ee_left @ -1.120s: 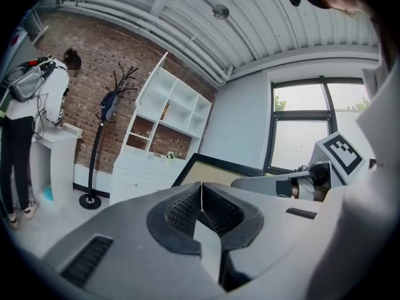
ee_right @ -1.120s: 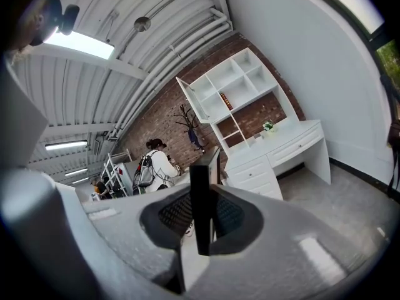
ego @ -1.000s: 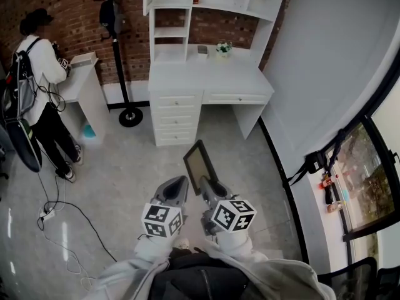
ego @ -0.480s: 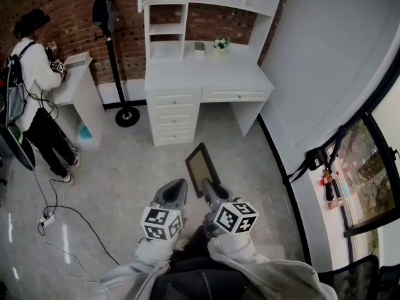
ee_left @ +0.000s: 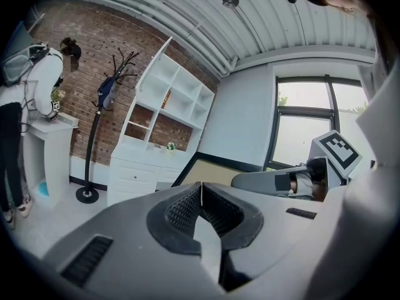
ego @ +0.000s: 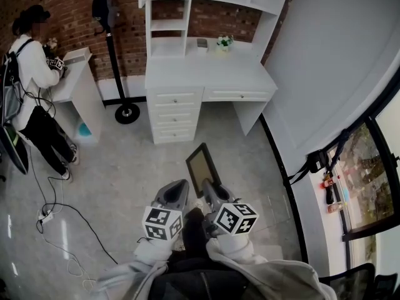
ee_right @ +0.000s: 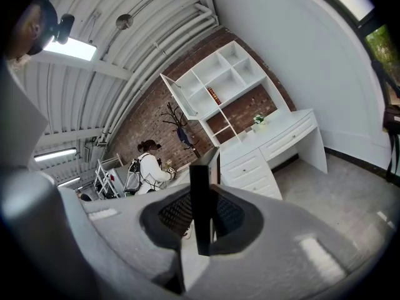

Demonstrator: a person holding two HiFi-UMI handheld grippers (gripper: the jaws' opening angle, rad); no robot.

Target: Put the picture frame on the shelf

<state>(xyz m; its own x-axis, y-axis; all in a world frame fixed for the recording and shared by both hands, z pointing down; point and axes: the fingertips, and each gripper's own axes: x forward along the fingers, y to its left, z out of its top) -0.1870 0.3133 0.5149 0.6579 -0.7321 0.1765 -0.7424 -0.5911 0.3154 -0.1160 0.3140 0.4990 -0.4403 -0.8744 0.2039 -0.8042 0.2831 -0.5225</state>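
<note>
The picture frame (ego: 202,168), black-edged with a tan face, stands upright in my right gripper (ego: 210,188), whose jaws are shut on its lower edge. In the right gripper view the frame's dark edge (ee_right: 200,199) runs straight up between the pads. My left gripper (ego: 174,194) hangs beside it on the left, shut and empty; its pads (ee_left: 187,206) meet in the left gripper view, where the frame (ee_left: 206,172) shows just beyond. The white shelf unit (ego: 206,5) sits on a white desk (ego: 209,77) against the brick wall ahead, some way off across the floor.
A small plant (ego: 224,42) and a small dark object (ego: 201,43) sit on the desk. A black coat stand (ego: 119,61) stands left of it. A person (ego: 34,86) works at a white side table (ego: 78,89). Cables (ego: 59,214) trail on the floor at left. A white wall (ego: 325,74) runs along the right.
The view has shifted slightly, with the desk and shelf moving a little in the picture. Both grippers and the frame keep the same pose. The person at left has edged left.
</note>
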